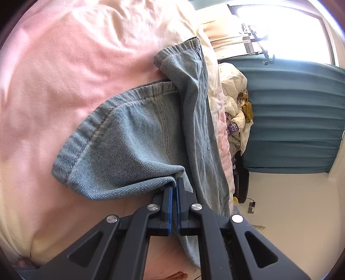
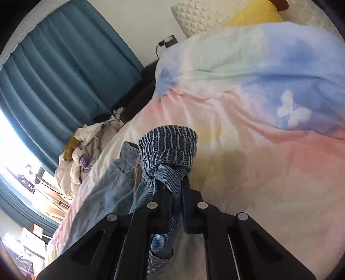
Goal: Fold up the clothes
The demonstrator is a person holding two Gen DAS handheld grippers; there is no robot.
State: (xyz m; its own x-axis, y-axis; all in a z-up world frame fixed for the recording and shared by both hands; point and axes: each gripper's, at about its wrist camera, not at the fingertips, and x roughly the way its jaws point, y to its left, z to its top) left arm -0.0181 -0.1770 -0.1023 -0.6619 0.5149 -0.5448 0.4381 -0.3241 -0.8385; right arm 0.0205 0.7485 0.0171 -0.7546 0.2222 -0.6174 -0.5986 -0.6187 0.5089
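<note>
Jeans held at both ends over the bed

The left gripper point(image 1: 175, 183) pinches the jeans point(image 1: 129, 137) at a fold; the right gripper point(image 2: 174, 185) clamps what looks like the bunched waistband, near the bed point(image 2: 258, 172) edge.

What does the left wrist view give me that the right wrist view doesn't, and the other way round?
Only the left wrist view: the left gripper shut on a folded edge of the light denim jeans, with the hem end lying flat on the bedspread.

Only the right wrist view: the right gripper shut on the bunched elastic waistband, a white butterfly print, a yellow pillow and a quilted headboard.

Both: the jeans, the pastel bedspread, the teal curtain and the pile of pale laundry beside the bed.
</note>
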